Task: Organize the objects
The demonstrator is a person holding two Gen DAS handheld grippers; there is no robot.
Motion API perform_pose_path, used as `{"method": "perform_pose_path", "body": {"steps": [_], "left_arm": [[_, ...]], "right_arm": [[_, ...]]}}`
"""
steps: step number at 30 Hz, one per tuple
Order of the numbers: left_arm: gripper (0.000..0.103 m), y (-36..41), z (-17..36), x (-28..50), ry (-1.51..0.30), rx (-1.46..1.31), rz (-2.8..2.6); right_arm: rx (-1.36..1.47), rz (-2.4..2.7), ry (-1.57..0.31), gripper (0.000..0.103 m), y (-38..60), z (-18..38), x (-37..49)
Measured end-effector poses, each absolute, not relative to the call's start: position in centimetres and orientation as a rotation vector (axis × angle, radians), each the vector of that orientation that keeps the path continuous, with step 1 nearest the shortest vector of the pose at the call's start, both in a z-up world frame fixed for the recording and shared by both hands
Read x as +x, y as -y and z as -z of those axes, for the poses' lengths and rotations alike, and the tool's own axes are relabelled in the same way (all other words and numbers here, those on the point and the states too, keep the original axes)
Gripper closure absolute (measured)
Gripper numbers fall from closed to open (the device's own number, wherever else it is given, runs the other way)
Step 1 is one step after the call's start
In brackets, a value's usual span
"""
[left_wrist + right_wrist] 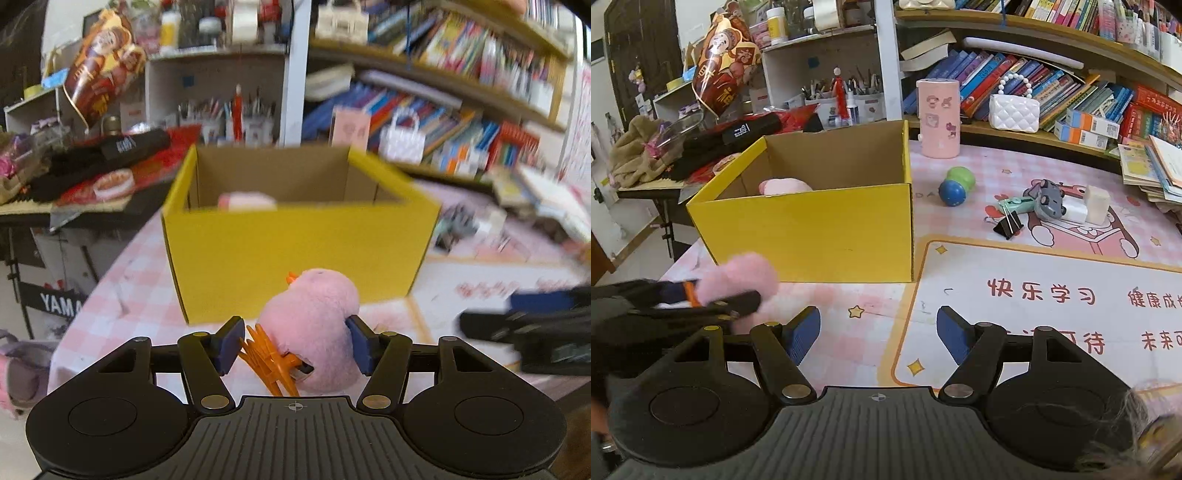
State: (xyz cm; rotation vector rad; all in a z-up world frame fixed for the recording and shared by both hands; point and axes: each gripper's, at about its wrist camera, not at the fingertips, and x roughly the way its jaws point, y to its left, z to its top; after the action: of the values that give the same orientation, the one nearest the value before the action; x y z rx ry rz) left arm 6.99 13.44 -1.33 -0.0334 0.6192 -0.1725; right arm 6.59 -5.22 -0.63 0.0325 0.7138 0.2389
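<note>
My left gripper [295,341] is shut on a pink fluffy hair claw [314,325] with orange teeth, held just in front of the yellow cardboard box [295,251]. In the right wrist view the hair claw [738,277] and left gripper [738,295] show at the left, blurred, near the yellow box [812,229]. Another pink soft thing [783,185] lies inside the box. My right gripper [879,336] is open and empty above the table mat, to the right of the left gripper.
On the pink checked table right of the box lie a green and blue toy [955,186], a grey toy car [1047,199], a binder clip [1008,223], white blocks [1097,199] and a pink cylinder [938,118]. Bookshelves [1052,88] stand behind; clutter sits on the left.
</note>
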Motion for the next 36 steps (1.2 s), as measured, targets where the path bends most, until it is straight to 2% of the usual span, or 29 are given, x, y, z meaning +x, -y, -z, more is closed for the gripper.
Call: {"method": "perform_pose_path", "body": {"steps": [6,11,14,20,23,26,36], "left_arm": [[0.044,-13.9,-3.1,7.8,-0.481,-0.092,0.178],[0.044,-12.9,-5.7,12.2,-0.411,-0.099,0.201],[0.044,-11.6,-5.5,15.6,-0.429,-0.059,0.208],[0.042,-9.3,-1.5,20.2,-0.581,-0.004,0.195],[0.039,-8.7,-0.4,20.2,-0.61,0.019,0.206],[0.028,-8.4,-0.2,19.6,-0.607,0.035,0.198],[0.022,-10.0,-4.4,11.3,-0.468,-0.055,0.243]], "right_arm": [[0.029,-0.262,-0.718,0.035,4.7,0.7,7.7],[0.008,-0.283,-0.703,0.035,4.0,0.5,8.3],[-0.001,-0.283,-0.695,0.036,4.1,0.4,8.6],[-0.015,-0.255,-0.682,0.036,4.8,0.4,8.5],[-0.014,-0.23,-0.667,0.036,5.5,0.2,8.0],[0.019,-0.2,-0.661,0.036,6.3,0.0,7.9],[0.029,-0.18,-0.633,0.035,6.7,-0.6,5.3]]}}
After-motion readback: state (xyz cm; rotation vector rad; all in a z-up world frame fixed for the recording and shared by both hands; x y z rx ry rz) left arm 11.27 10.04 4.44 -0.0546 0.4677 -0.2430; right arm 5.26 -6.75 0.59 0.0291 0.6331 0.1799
